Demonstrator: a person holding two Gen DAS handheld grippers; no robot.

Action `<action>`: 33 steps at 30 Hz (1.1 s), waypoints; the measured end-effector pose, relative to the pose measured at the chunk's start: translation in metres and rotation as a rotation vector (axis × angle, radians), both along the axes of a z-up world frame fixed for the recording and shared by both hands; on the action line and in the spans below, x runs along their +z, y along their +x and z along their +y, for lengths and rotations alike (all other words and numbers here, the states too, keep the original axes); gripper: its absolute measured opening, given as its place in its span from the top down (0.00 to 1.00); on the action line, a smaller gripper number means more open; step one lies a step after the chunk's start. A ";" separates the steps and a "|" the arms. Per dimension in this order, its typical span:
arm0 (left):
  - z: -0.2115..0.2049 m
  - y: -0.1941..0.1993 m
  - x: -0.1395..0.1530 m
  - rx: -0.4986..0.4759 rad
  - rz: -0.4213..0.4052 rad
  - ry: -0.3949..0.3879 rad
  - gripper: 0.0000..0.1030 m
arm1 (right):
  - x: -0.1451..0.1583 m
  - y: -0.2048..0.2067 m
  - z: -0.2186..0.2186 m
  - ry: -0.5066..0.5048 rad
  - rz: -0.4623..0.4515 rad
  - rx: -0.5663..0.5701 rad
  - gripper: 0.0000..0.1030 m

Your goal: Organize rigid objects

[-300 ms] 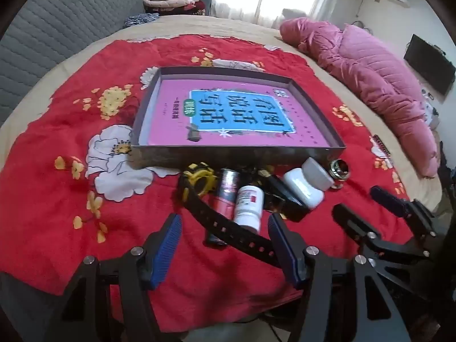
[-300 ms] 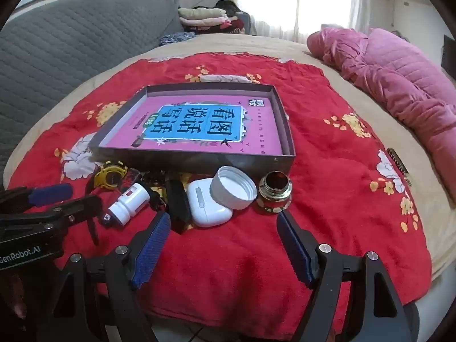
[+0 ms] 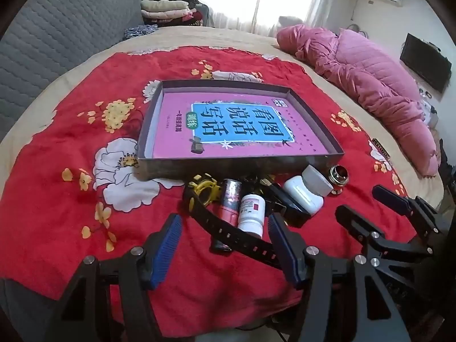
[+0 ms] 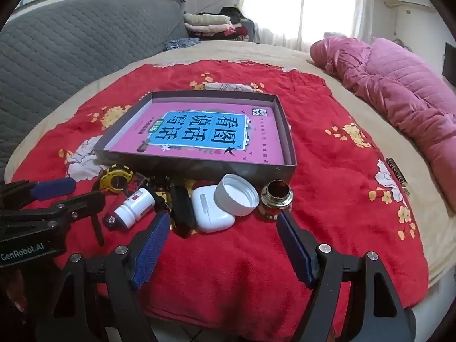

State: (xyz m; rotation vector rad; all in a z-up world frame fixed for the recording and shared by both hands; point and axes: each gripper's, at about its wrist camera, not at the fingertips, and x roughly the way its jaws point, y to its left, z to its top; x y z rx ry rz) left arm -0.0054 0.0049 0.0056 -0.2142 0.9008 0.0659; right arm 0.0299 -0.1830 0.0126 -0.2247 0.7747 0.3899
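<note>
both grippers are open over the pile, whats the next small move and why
Probably ease the left hand-held gripper forward and down onto the white bottle and close. The bottle lies just ahead between its open blue pads, the tray behind holds only a book, and all the small items lie outside it.

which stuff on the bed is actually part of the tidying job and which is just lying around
Part of the job:
shallow box
yellow watch
white pill bottle
earbuds case
white cap
small gold jar

Just lying about:
pink quilt
folded clothes
grey headboard
</note>
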 end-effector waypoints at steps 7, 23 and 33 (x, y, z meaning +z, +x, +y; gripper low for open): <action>-0.001 0.000 0.001 -0.013 -0.004 -0.001 0.40 | -0.002 0.001 -0.004 0.014 0.016 -0.024 0.24; -0.003 0.001 0.001 -0.012 0.000 0.013 0.40 | -0.004 0.002 -0.004 0.018 0.025 -0.018 0.24; -0.003 0.000 0.000 -0.013 0.009 0.017 0.40 | -0.004 0.001 -0.004 0.020 0.022 -0.019 0.24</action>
